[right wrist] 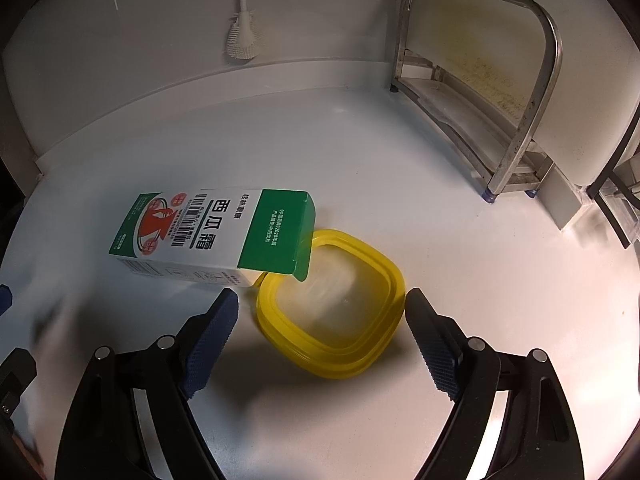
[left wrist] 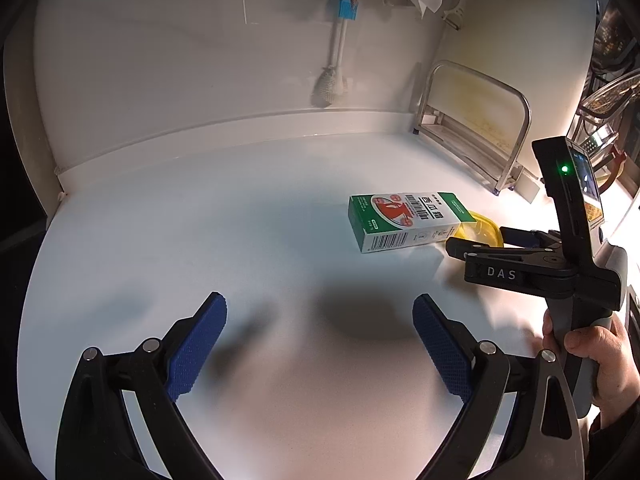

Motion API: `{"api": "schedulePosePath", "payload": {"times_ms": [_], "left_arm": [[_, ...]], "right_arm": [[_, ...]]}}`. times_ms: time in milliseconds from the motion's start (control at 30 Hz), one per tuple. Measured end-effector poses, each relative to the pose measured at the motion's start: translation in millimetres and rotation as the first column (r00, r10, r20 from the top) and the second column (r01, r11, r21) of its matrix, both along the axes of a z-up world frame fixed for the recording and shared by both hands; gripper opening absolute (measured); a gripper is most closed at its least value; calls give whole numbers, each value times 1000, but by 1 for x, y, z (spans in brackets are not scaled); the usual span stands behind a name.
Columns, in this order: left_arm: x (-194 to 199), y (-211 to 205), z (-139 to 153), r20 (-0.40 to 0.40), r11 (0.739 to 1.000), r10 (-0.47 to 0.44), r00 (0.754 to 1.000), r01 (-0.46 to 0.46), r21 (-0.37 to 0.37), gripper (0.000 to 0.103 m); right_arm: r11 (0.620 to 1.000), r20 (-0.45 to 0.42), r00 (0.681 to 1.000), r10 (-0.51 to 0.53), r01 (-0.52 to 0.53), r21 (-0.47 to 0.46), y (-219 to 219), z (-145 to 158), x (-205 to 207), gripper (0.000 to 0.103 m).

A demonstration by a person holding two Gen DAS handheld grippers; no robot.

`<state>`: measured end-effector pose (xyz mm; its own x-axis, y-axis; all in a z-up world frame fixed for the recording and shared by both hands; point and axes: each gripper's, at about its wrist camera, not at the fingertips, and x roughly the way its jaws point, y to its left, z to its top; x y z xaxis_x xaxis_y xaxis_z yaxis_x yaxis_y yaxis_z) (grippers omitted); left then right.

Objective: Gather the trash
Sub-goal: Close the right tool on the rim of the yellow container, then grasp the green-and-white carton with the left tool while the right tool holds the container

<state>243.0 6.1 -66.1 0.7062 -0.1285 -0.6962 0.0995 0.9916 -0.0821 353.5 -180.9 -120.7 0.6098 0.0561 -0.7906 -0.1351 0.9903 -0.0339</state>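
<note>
Yellow lid (right wrist: 332, 304) lies between my wide-apart right claw (right wrist: 322, 320); I should lower squarely, avoid the carton (right wrist: 208, 236), then close.

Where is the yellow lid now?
In the right wrist view, the yellow lid lies flat on the white counter between the open right gripper fingers, beside the green box.
</note>
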Motion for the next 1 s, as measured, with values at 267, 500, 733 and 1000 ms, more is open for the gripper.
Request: {"api": "schedulePosePath", "payload": {"times_ms": [267, 500, 733, 1000], "left_arm": [[0, -1, -1, 3, 1000, -2, 1000, 2, 3, 92], [-3, -1, 1, 8, 1000, -10, 1000, 10, -1, 92], [-11, 0, 5, 13, 1000, -20, 1000, 20, -2, 92], [-26, -4, 11, 8, 1000, -23, 1000, 23, 15, 92]], "right_arm": [[1000, 43, 999, -11, 10, 29, -4, 2, -13, 69], [995, 59, 998, -8, 2, 102, -15, 7, -49, 69], [983, 78, 995, 54, -67, 172, -13, 14, -106, 69], [972, 79, 988, 136, -149, 183, -3, 12, -171, 69]]}}
